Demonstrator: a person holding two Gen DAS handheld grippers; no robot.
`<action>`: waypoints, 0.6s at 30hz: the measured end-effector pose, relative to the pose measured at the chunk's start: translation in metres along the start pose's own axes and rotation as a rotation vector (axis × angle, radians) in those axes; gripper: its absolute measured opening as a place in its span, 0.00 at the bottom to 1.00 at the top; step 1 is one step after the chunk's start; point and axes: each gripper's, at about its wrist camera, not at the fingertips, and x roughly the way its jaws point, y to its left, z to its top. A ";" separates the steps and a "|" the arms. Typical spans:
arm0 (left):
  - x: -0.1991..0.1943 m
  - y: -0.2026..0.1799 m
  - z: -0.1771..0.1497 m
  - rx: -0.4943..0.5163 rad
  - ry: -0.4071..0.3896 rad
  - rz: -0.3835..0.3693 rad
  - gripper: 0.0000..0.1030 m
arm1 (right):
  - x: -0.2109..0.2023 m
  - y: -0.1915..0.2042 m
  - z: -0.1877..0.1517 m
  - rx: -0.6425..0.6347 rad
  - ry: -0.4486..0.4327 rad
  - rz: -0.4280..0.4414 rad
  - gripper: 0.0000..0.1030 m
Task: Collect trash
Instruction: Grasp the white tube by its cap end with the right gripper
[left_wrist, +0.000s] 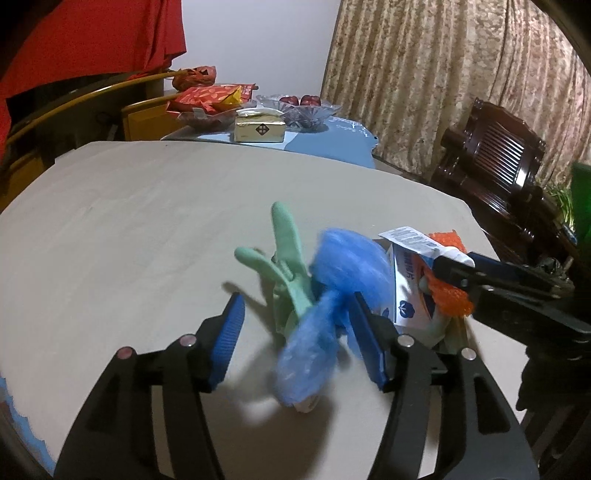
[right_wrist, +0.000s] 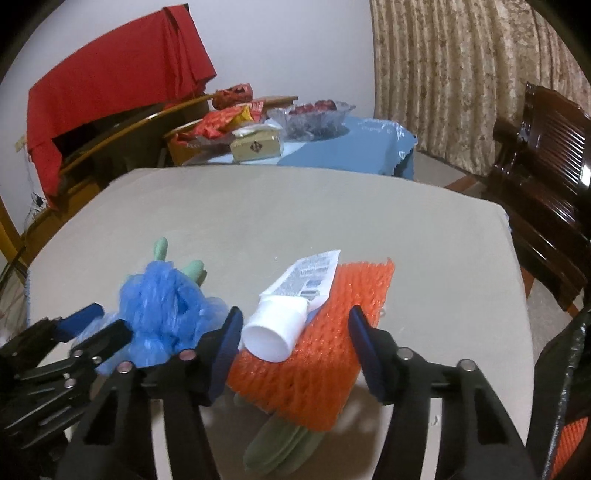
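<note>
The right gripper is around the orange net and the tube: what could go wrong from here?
1. The white tube only lies loose on the orange foam net, so it may slide off when the right gripper lifts.
2. The left gripper works close by at the blue crumpled plastic, so the two could collide.

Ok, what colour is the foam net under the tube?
Orange foam net, clearest in the right wrist view.

Left tongs (left_wrist: 299, 336) and right tongs (right_wrist: 295, 350) both part-open, angled downward, side by side.
</note>
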 end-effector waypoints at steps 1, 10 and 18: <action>0.000 -0.001 0.000 0.001 0.000 -0.002 0.56 | 0.000 0.000 0.000 0.001 0.000 0.004 0.42; -0.013 -0.014 0.003 0.028 -0.030 -0.002 0.69 | -0.023 -0.011 -0.003 0.021 -0.010 0.050 0.30; -0.033 -0.030 0.002 0.062 -0.054 -0.031 0.72 | -0.059 -0.027 -0.021 0.015 -0.044 0.031 0.30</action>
